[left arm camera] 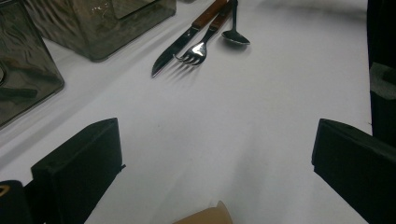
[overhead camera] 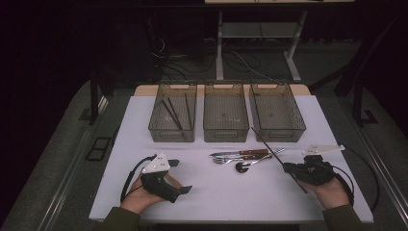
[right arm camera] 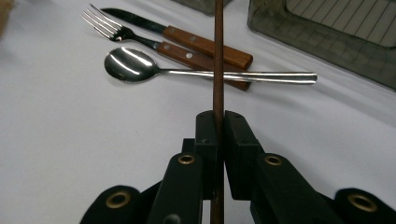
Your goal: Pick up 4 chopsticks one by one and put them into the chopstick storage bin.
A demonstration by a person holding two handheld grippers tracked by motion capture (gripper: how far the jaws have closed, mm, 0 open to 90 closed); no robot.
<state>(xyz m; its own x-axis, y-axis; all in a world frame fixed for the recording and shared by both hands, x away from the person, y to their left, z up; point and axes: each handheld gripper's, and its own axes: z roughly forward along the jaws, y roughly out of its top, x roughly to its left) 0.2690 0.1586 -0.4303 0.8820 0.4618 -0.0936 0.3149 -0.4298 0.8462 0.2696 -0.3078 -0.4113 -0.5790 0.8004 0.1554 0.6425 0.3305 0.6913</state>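
My right claw (right arm camera: 218, 140) is clamped on a chopstick (right arm camera: 218, 56) pointing up-left toward the bins. The left bin (overhead camera: 161, 126) already has chopsticks; my left claw (overhead camera: 175, 175) sits wide open.

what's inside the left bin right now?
The left bin holds dark chopsticks, at least three, leaning lengthwise. Its ribbed smoky walls hide the floor near the front, so anything small there can't be told. The right gripper is shut on another chopstick.

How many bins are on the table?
3, in a row at the far edge: left bin with dark sticks inside, middle bin, right bin.
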